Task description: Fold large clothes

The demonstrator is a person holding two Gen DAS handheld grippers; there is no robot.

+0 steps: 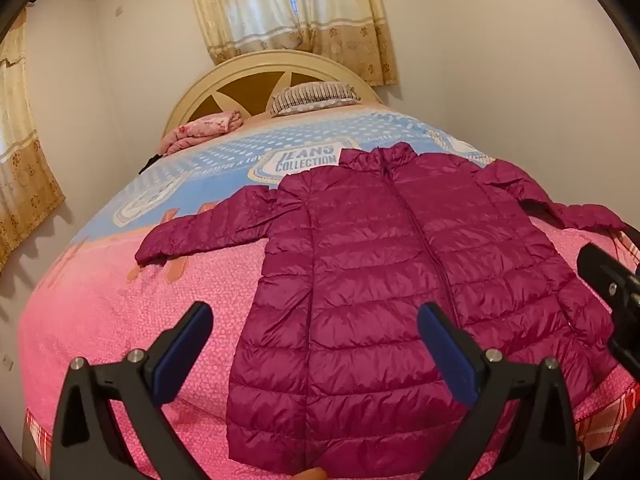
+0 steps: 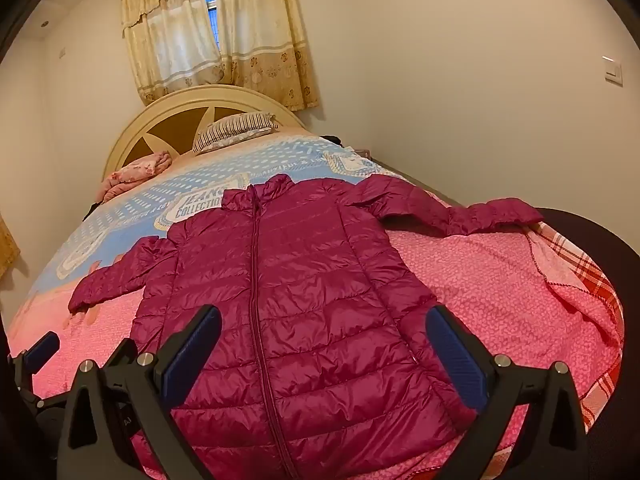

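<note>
Left wrist view: left claw [image 1: 316, 332] and right claw [image 2: 324, 336] gape above flat jacket [image 1: 384, 260].

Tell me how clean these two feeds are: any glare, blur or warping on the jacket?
Left wrist view: strong fisheye bowing of the bed, dark vignette corners, soft sheen on the magenta puffer jacket, open left claw sharp. Right wrist view: same warp, brighter glare patches on the jacket's lower quilting, bright window behind the curtain, open right claw in focus.
</note>
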